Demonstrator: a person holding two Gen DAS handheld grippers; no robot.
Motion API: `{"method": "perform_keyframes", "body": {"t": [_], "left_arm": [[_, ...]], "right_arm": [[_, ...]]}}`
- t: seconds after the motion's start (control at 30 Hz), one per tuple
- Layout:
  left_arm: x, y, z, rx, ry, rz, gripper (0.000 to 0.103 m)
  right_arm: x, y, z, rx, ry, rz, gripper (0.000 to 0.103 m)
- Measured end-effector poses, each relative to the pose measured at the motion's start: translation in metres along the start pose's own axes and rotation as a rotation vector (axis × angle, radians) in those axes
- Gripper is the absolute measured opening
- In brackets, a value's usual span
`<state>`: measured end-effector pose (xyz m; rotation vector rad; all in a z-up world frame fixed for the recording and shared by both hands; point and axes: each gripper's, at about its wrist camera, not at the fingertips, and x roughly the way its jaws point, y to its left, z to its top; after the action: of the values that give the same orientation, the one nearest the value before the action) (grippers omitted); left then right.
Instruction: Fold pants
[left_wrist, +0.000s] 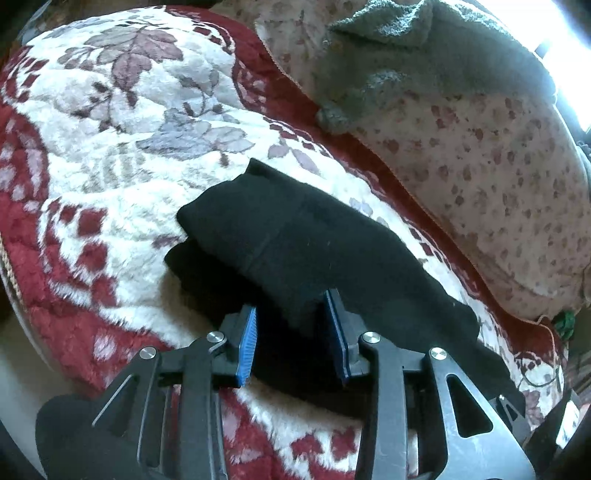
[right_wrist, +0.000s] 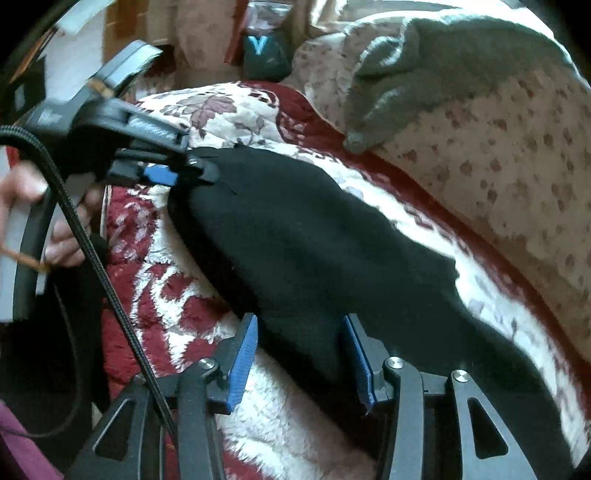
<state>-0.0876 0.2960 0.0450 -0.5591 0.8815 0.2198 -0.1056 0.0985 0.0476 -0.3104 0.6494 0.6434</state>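
The black pants (left_wrist: 314, 240) lie folded in a long band on a red and white flowered blanket (left_wrist: 122, 140). In the left wrist view my left gripper (left_wrist: 291, 306) is open, its blue pads (left_wrist: 247, 343) standing off either side of the near edge of the cloth. In the right wrist view the pants (right_wrist: 314, 240) run from upper left to lower right. My right gripper (right_wrist: 300, 319) is open too, with the cloth lying loose between its blue pads (right_wrist: 242, 365). The left gripper (right_wrist: 177, 173) shows at the pants' far left end.
A grey knitted garment (left_wrist: 424, 55) lies on a pale spotted cover (left_wrist: 498, 184) behind the blanket, also seen as the grey garment (right_wrist: 443, 66). A person's hand (right_wrist: 62, 240) and a black braided cable (right_wrist: 92, 251) are at the left. A dark bag (right_wrist: 264, 55) stands at the back.
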Motion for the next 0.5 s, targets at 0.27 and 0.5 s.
{"method": "perform_keyframes", "body": {"t": [0.27, 0.5], "left_arm": [[-0.016, -0.007, 0.000, 0.038, -0.070, -0.012, 0.008], [-0.022, 0.010, -0.009, 0.031, -0.060, 0.003, 0.007]], "right_arm": [[-0.003, -0.030, 0.009, 0.143, -0.022, 0.155, 0.008], [-0.010, -0.019, 0.004, 0.170, -0.016, 0.234, 0.006]]}}
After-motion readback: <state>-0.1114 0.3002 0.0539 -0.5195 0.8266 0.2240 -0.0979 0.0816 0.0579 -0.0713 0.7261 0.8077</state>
